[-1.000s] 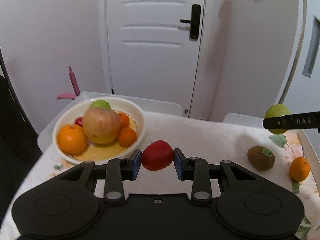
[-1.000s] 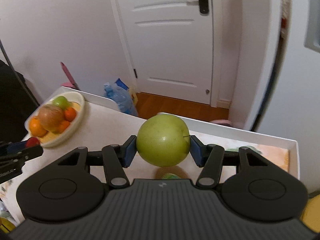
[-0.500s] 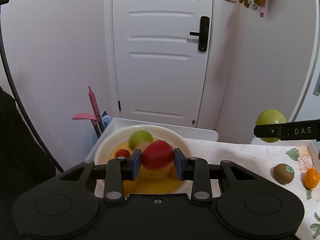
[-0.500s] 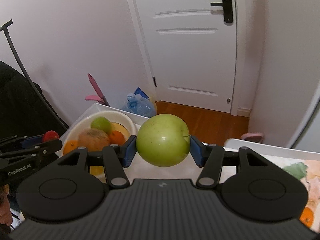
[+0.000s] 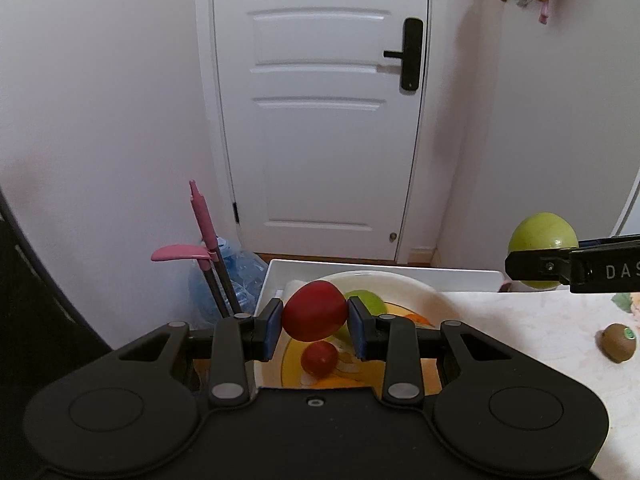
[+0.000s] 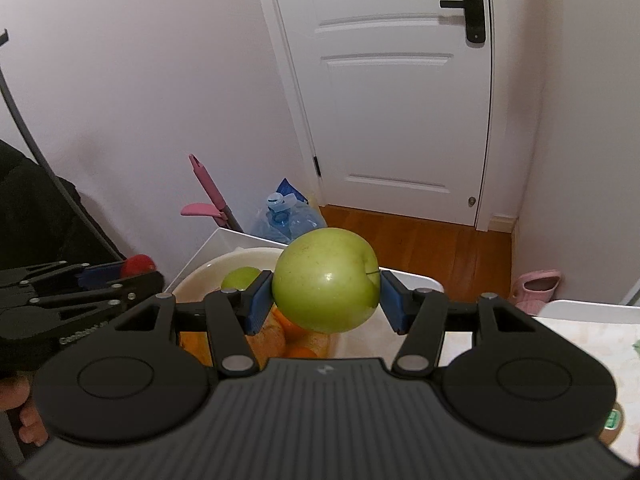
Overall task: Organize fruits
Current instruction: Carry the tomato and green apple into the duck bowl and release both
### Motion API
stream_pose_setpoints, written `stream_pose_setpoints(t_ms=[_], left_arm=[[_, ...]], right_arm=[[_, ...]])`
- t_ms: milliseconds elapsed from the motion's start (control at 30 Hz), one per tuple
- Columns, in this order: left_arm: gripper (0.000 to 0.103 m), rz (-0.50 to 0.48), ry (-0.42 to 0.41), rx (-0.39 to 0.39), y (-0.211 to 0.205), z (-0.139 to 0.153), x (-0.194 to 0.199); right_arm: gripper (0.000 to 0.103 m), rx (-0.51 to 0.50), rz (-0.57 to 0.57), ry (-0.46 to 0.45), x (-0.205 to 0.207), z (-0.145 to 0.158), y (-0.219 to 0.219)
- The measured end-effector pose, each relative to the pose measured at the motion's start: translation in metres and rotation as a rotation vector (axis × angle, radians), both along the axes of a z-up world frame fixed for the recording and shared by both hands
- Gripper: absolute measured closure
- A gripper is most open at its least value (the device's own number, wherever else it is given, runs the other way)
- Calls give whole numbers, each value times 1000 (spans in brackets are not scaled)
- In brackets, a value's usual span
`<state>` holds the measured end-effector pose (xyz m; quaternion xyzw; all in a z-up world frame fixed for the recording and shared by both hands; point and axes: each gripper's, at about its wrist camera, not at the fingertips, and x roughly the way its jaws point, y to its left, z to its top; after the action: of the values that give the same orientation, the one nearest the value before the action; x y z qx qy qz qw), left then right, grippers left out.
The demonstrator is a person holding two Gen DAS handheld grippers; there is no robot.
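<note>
Red and glossy, a small plum-shaped fruit (image 5: 315, 311) sits clamped between the blue pads of the left gripper (image 5: 315, 322), which is closed on it from both sides. Directly beneath and just ahead of those fingertips lies the cream ceramic bowl with a yellow inner base (image 5: 424, 294), already holding a smaller red fruit (image 5: 319, 359), a small green apple (image 5: 370, 302) and orange pieces further in. The right gripper (image 6: 325, 302) is likewise clenched, on a large green apple (image 6: 326, 280), and hangs over the same bowl's near-right side.

The deciding relation, as I judge it, is vertical: the bowl is below the left tool's tips, not off to one side, so the left hand looks nearer to a release and would only need to lower before opening. The red fruit's long axis runs across the jaws, roughly level. The green apple hangs higher and to the right of the left tool, so both fruits going down together risks a crowded drop.

Only the left view shows the brown kiwi with a green sticker (image 5: 618, 342) on the pale cloth-covered table (image 5: 520, 320), well right of the bowl. Only the right view shows the bowl's far rim (image 6: 224, 266) next to the left tool, and orange fruit (image 6: 298, 328) under the apple.
</note>
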<state>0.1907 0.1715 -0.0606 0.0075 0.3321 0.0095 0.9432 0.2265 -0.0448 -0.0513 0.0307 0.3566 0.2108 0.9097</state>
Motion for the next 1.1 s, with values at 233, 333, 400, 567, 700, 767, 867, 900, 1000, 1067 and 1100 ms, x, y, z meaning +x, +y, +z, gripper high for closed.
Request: stream_pose_setpoints(t_ms=[233, 333, 400, 567, 700, 767, 867, 900, 1000, 1067, 1100], left_arm=[[65, -55, 70, -12, 18, -29, 34], [65, -71, 96, -15, 22, -39, 44], [65, -80, 105, -15, 25, -43, 50], [41, -106, 113, -18, 28, -48, 55], [13, -104, 59, -2, 30, -39, 43], [7, -107, 53, 2, 32, -35, 38], [4, -112, 44, -13, 36, -30, 27], [4, -109, 37, -14, 36, -28, 23], [2, -92, 5, -8, 39, -25, 11], [1, -86, -8, -12, 41, -23, 5], [0, -86, -13, -14, 41, -22, 3]], right_arm=[[32, -5, -35, 27, 16, -15, 25], [32, -8, -47, 37, 22, -21, 32], [32, -10, -52, 42, 24, -23, 34], [32, -12, -65, 49, 27, -24, 37], [32, -18, -64, 50, 28, -23, 39], [32, -24, -59, 51, 28, -23, 39], [32, -34, -48, 56, 31, -25, 42], [32, -35, -45, 60, 32, -26, 43], [32, -43, -38, 68, 36, -29, 46], [32, -49, -33, 72, 39, -33, 48], [32, -47, -32, 77, 41, -35, 49]])
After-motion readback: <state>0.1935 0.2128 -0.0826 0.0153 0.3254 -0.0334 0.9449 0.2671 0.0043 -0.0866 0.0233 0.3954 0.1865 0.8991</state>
